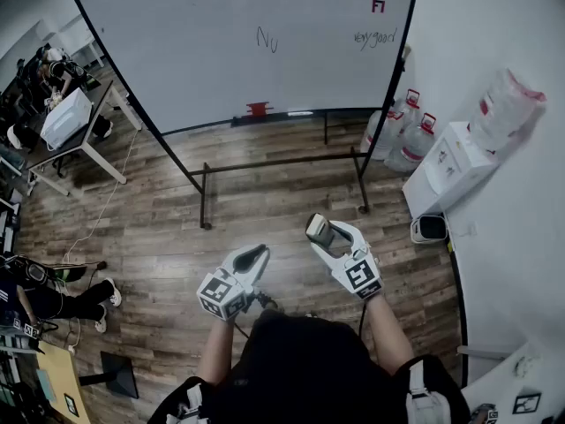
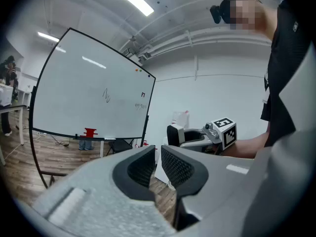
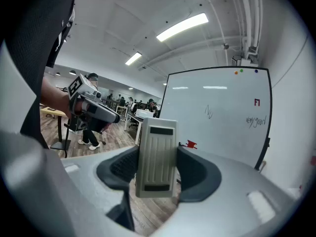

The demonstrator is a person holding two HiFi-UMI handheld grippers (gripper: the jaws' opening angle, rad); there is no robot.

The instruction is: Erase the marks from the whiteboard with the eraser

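Step in hand: the approach, with the eraser taken up and wiping not begun. Whiteboard [image 1: 221,60]: on a wheeled stand, upper middle of the head view, well apart from the person. Marks all unwiped: a dark scribble [image 1: 267,39] near the board's middle, a line of handwriting [image 1: 374,38] at its right, and a small red mark [image 1: 378,6] above that. Red object [image 1: 258,109]: on the board's lower ledge, kind unclear. Right hand-held gripper [image 1: 321,230]: lower middle of the frame, clenched on the eraser [image 3: 157,157], which stands upright between the pads with its ribbed back toward that gripper's camera. Left hand-held gripper [image 2: 158,154]: lower left of middle, pads drawn almost together, nothing between them. Next move, by judgement: step up to the board, raise the right hand-held gripper to the height of the marks, and turn it so the eraser's wiping face, probably the far one, lies flat on the surface. Firm grip needed so that the eraser does not twist under pressure; the left one has no part as yet.
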